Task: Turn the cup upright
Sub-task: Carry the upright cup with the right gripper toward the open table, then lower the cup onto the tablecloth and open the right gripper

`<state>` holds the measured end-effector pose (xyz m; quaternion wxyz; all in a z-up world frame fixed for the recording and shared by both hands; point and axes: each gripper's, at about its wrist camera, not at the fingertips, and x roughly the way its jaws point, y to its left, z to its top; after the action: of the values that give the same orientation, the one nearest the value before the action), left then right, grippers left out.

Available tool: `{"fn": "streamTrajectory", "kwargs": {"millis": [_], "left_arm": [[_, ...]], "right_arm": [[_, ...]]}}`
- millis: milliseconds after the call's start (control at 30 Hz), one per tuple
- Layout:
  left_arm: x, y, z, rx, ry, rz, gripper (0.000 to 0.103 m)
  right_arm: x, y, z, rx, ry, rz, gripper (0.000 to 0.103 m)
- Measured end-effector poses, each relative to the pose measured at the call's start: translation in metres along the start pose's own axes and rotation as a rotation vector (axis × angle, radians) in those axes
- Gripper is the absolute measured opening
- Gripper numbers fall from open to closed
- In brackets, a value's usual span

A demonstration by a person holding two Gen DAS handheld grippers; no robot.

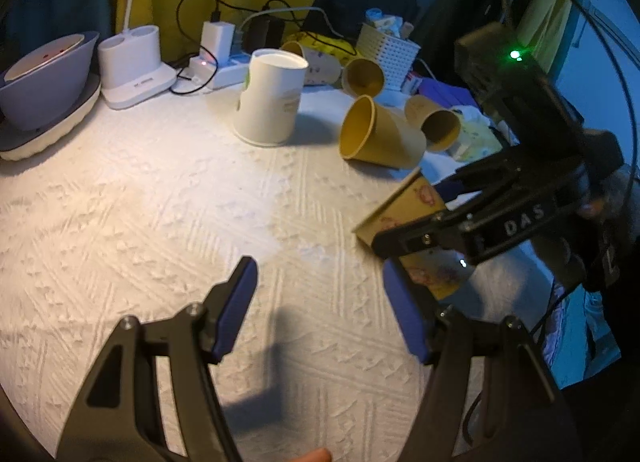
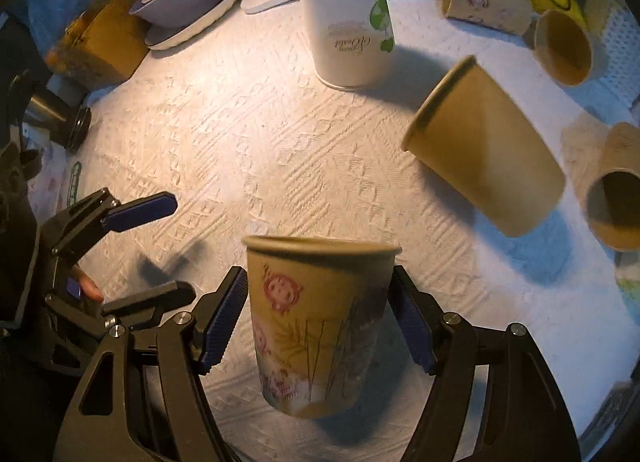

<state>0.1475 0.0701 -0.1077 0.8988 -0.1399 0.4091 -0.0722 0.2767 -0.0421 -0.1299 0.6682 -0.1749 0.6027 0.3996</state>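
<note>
A brown paper cup with pink cartoon prints [image 2: 316, 322] sits between the blue pads of my right gripper [image 2: 320, 322], rim toward the far side, tilted above the white textured cloth [image 2: 240, 122]. The jaws close on its sides. In the left wrist view the same cup [image 1: 408, 206] hangs tilted in the right gripper [image 1: 420, 218] at the right. My left gripper [image 1: 320, 306] is open and empty above the cloth, and it shows in the right wrist view [image 2: 160, 246] at the left. A white cup [image 1: 270, 98] stands upside down at the back.
Plain brown cups lie on their sides: one [image 1: 376, 134] mid-right, others [image 1: 434, 122] [image 1: 362, 76] behind it. A grey bowl on a plate [image 1: 44, 82], a white charger stand [image 1: 134, 66], a power strip with cables [image 1: 216, 62] and a white basket [image 1: 386, 54] line the back.
</note>
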Motion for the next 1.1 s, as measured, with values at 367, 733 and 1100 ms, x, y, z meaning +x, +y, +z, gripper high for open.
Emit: {"fn": "streamTrajectory", "kwargs": {"millis": [367, 733, 1100], "left_arm": [[-0.005, -0.009, 0.000, 0.030, -0.002, 0.003, 0.067], [-0.009, -0.034, -0.006, 0.072, 0.000, 0.024, 0.067], [-0.013, -0.064, -0.020, 0.099, -0.012, 0.039, 0.067]], "right_arm": [[-0.036, 0.016, -0.026, -0.051, -0.330, -0.133, 0.066], [-0.045, 0.005, -0.094, 0.044, -0.662, -0.204, 0.066], [-0.051, 0.015, -0.154, 0.037, -0.795, -0.231, 0.067]]}}
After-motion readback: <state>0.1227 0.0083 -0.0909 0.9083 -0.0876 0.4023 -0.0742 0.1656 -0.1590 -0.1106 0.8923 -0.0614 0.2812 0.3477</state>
